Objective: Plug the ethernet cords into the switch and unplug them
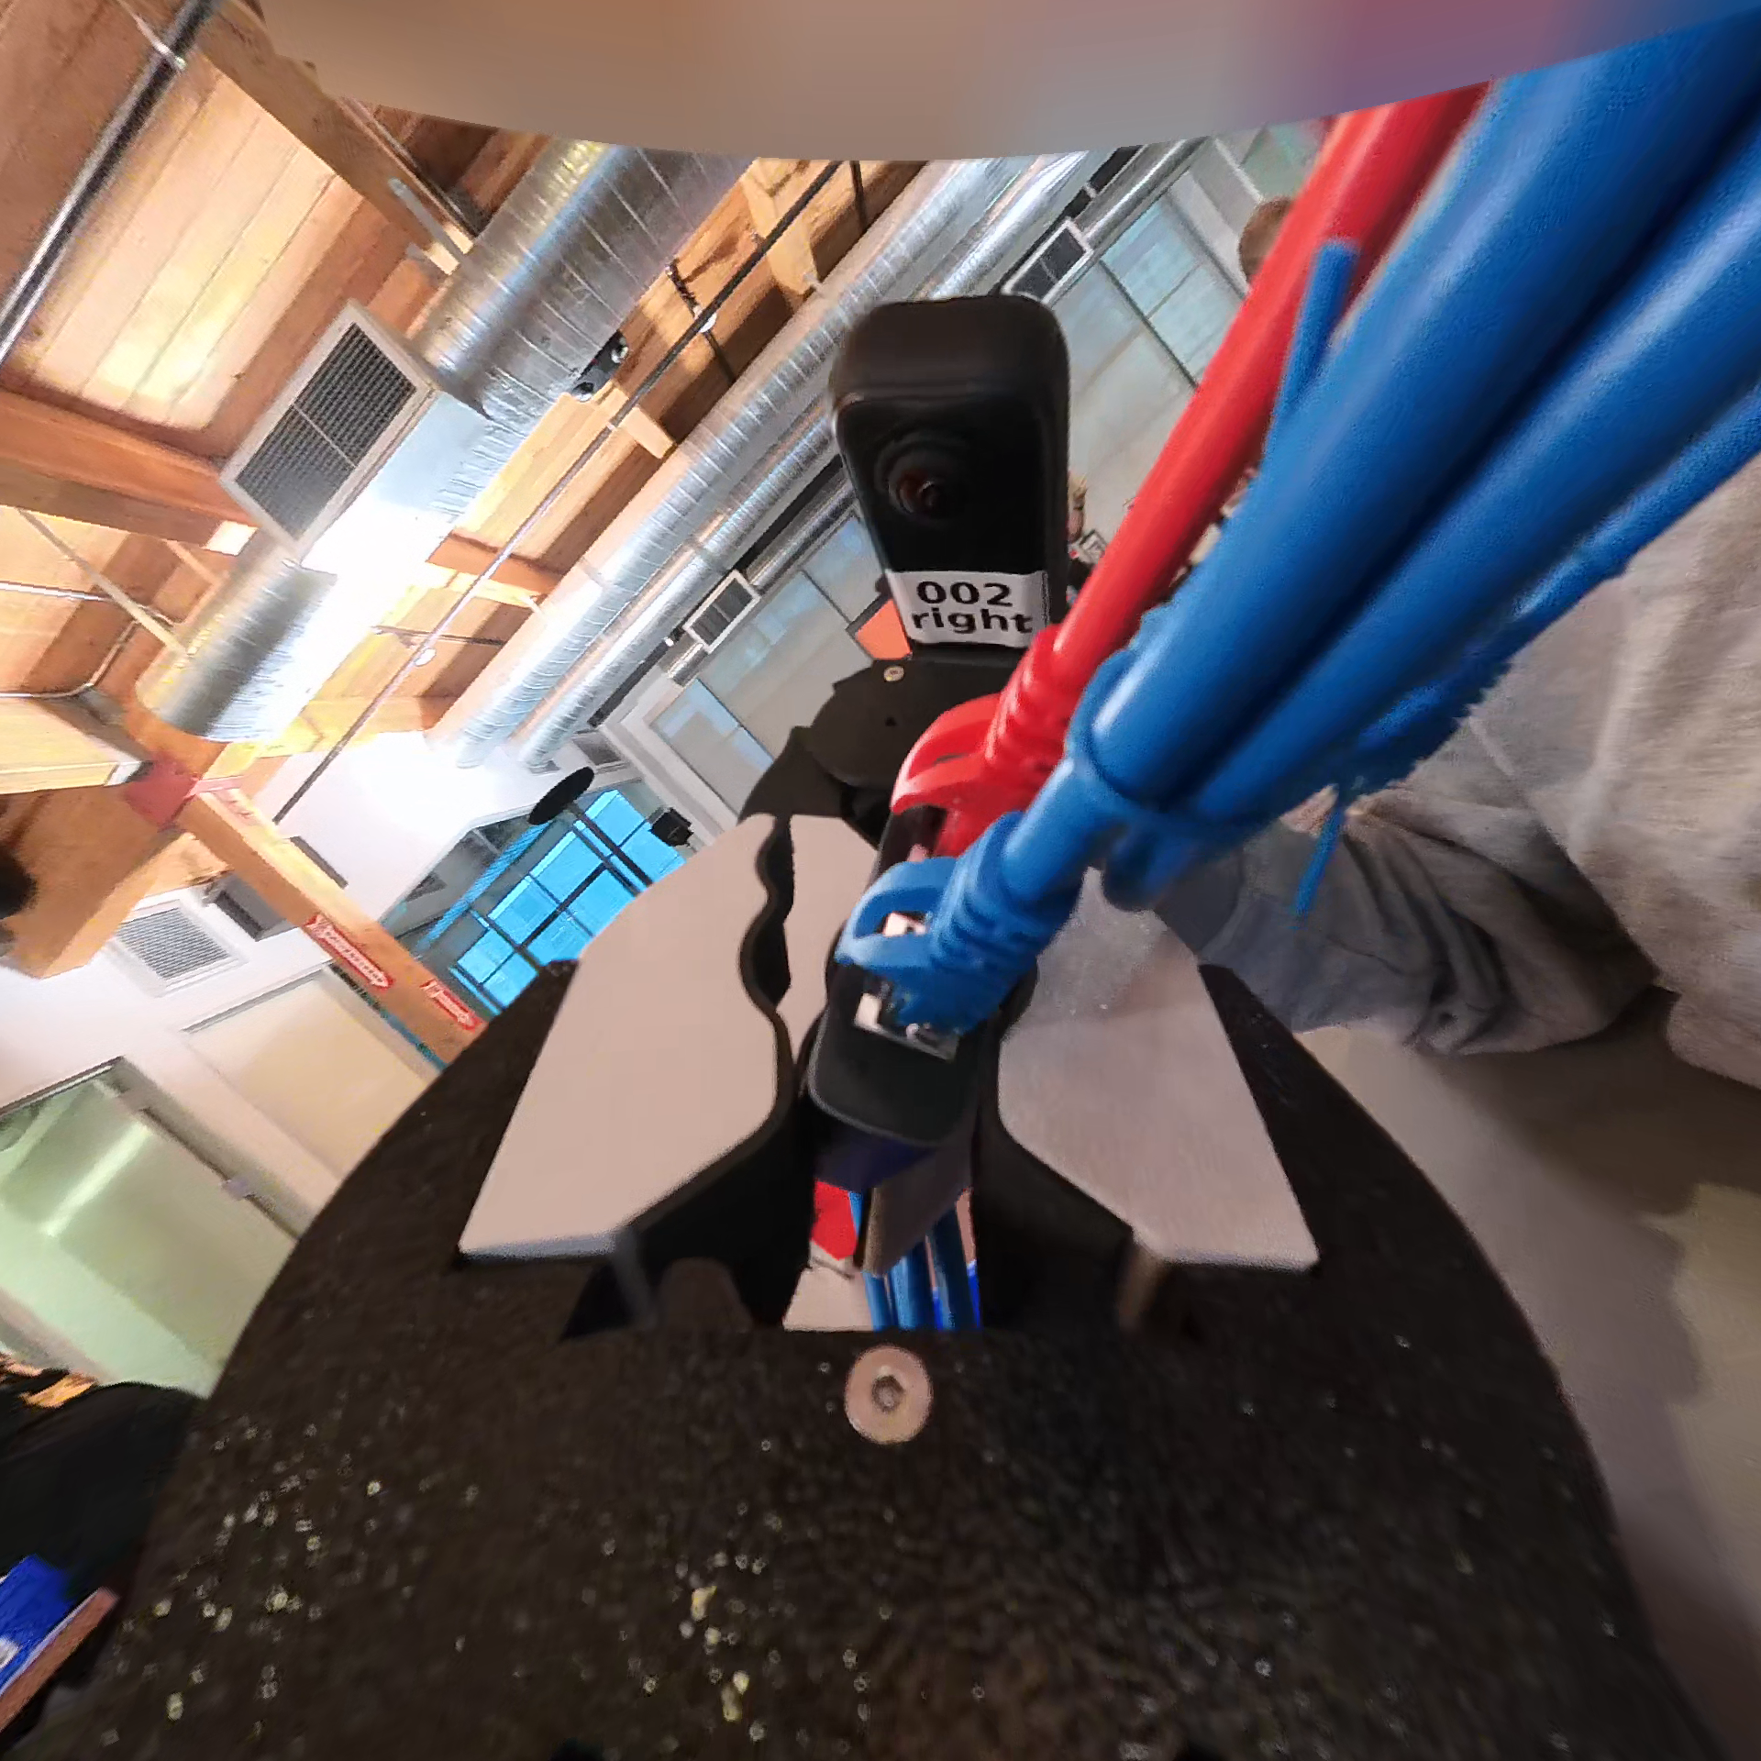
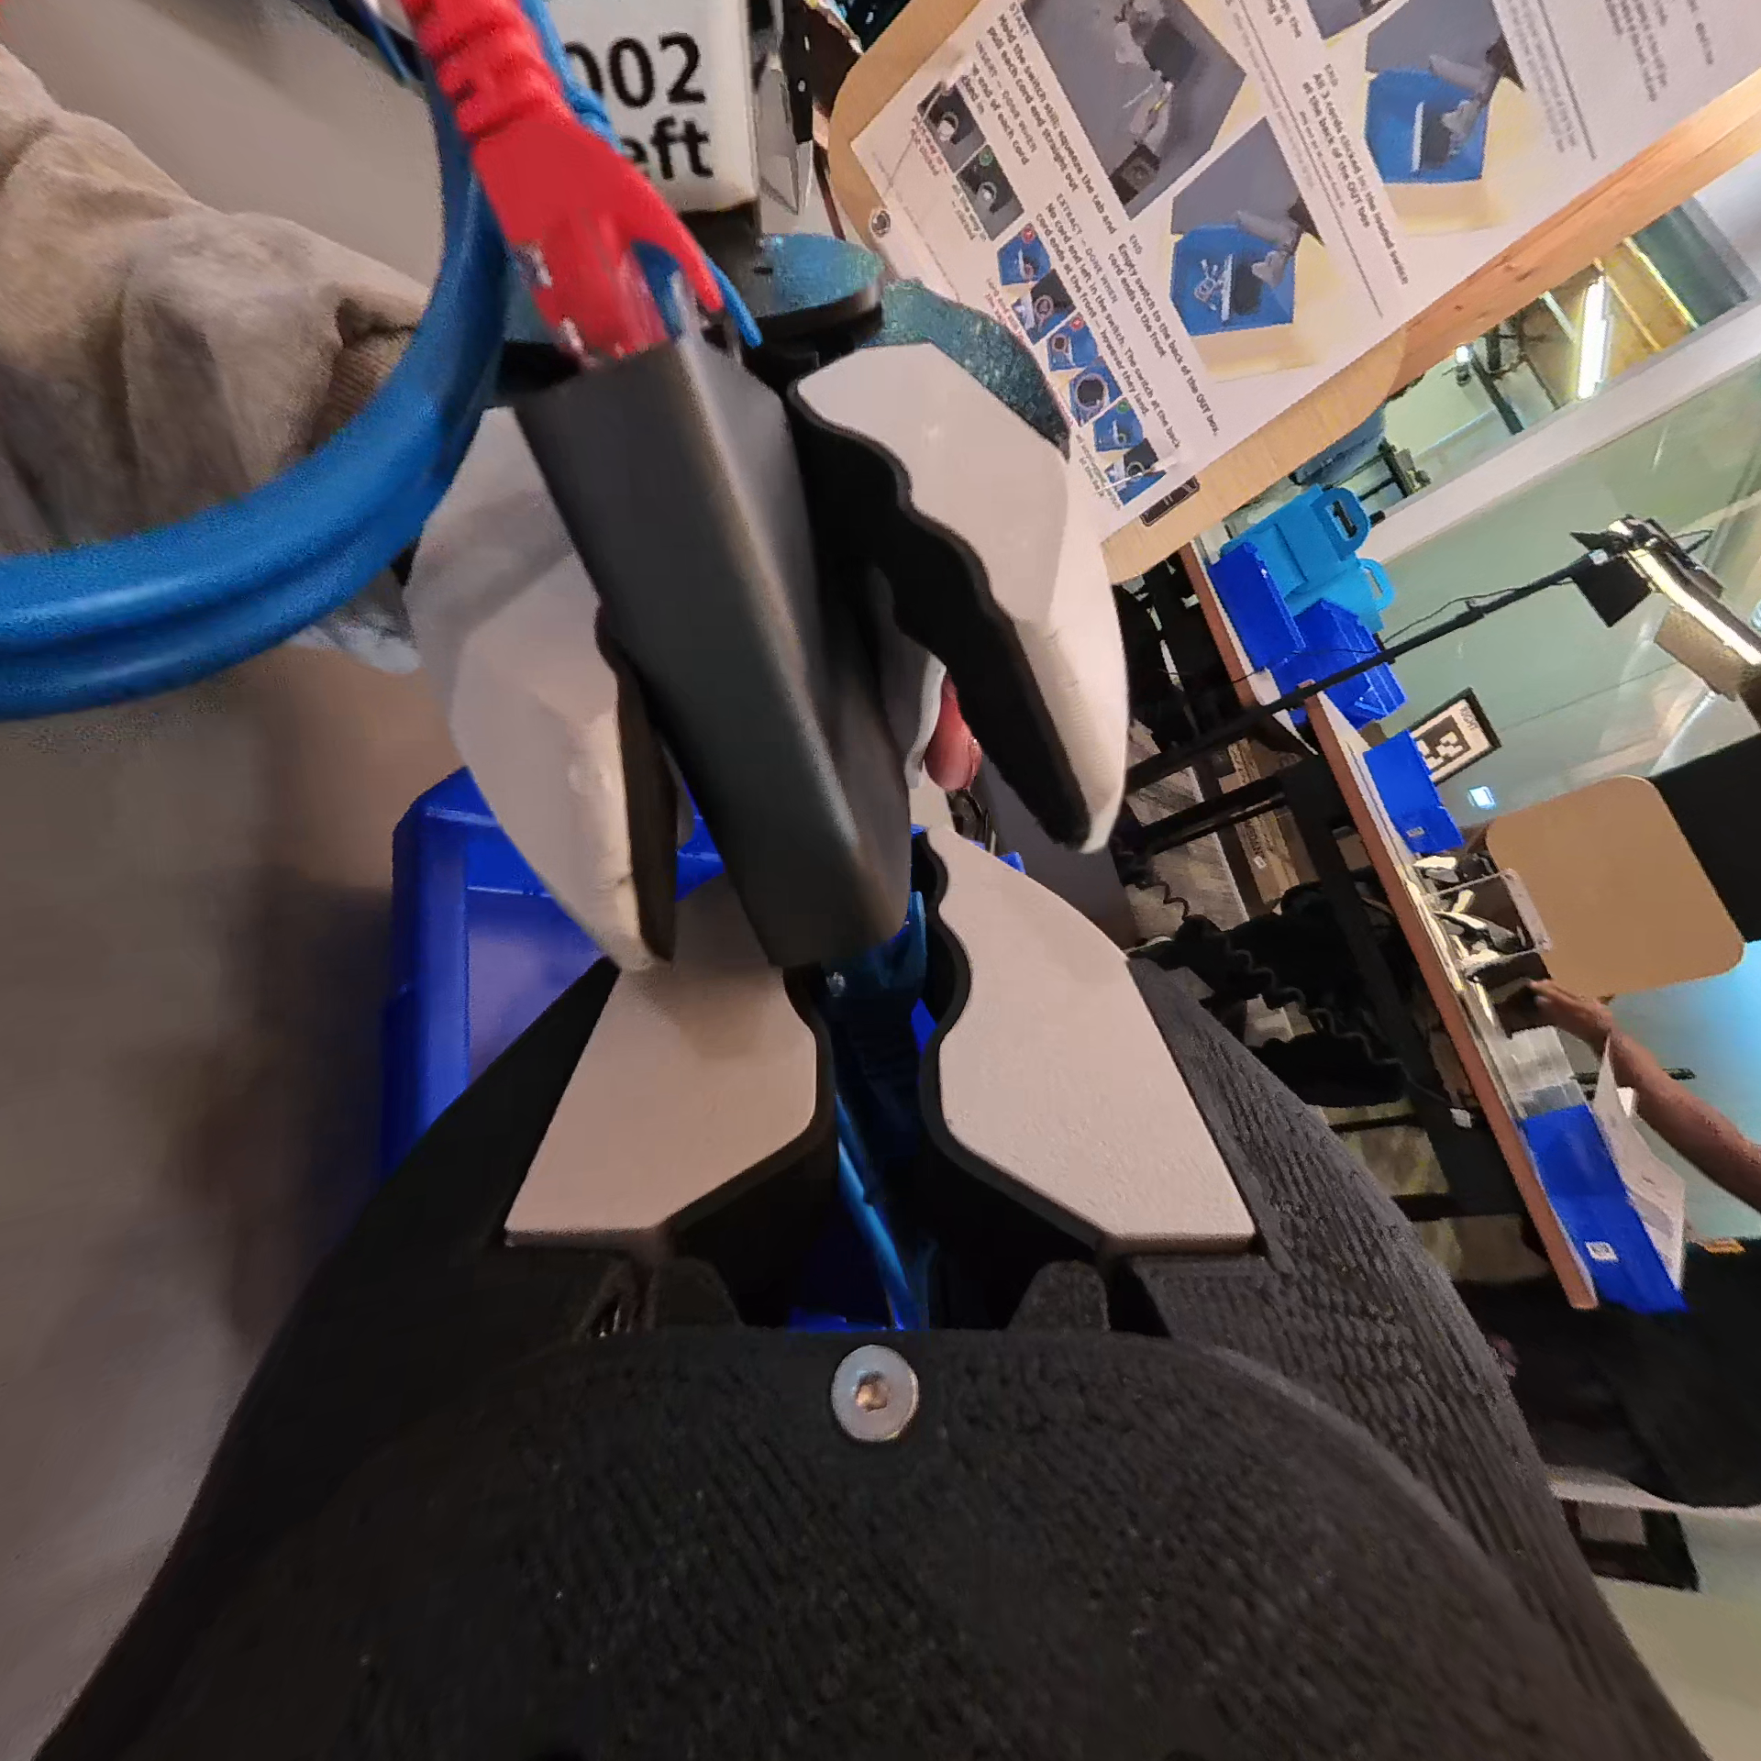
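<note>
Black, speckled housing fills the bottom of the left wrist view, and from it the left gripper (image 1: 915, 915) reaches forward with its jaws closed on a black network switch (image 1: 886, 1096). The switch sits held between the pale fingers (image 1: 667, 1048), and its long axis runs along them, away from the camera. A blue plug (image 1: 915, 943) enters its upper face, with a red plug (image 1: 962, 772) just beyond. The blue cables (image 1: 1429, 476) and a red cable (image 1: 1191, 495) rise from the plugs toward the upper right, past a grey sleeve (image 1: 1525, 762).

In the right wrist view the same switch (image 2: 724, 619) slants from upper left to lower right. The red plug (image 2: 581, 238) is at its far end, and its near end points at the tips of the right gripper (image 2: 848, 953). That gripper's jaws stand a narrow gap apart, with a thin blue cable (image 2: 862, 1172) running through the gap. I cannot tell whether they pinch it. A thick loop of blue cable (image 2: 238, 572) curves off to the left. A blue bin (image 2: 457, 953) lies beneath, and a printed instruction sheet (image 2: 1191, 238) hangs on a wooden board behind.
</note>
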A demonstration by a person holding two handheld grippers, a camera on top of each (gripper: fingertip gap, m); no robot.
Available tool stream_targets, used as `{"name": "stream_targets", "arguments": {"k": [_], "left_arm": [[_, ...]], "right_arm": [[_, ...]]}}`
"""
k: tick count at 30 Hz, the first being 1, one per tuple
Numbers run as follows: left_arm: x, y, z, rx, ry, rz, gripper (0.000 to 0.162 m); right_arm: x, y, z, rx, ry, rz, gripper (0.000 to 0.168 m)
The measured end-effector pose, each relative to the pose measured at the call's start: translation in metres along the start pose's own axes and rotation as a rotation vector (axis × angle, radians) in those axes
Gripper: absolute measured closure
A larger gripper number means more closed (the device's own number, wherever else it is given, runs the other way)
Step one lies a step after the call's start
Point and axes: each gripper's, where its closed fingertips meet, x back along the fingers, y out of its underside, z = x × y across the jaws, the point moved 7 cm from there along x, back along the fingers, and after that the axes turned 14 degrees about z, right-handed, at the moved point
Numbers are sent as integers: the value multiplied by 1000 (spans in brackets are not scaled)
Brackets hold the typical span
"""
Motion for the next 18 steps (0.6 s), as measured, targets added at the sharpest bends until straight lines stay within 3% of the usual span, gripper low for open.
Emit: {"name": "stream_targets", "arguments": {"k": [18], "left_arm": [[20,1,-17,199,-62,143,128]], "right_arm": [[1,-4,3,39,25,84,154]]}}
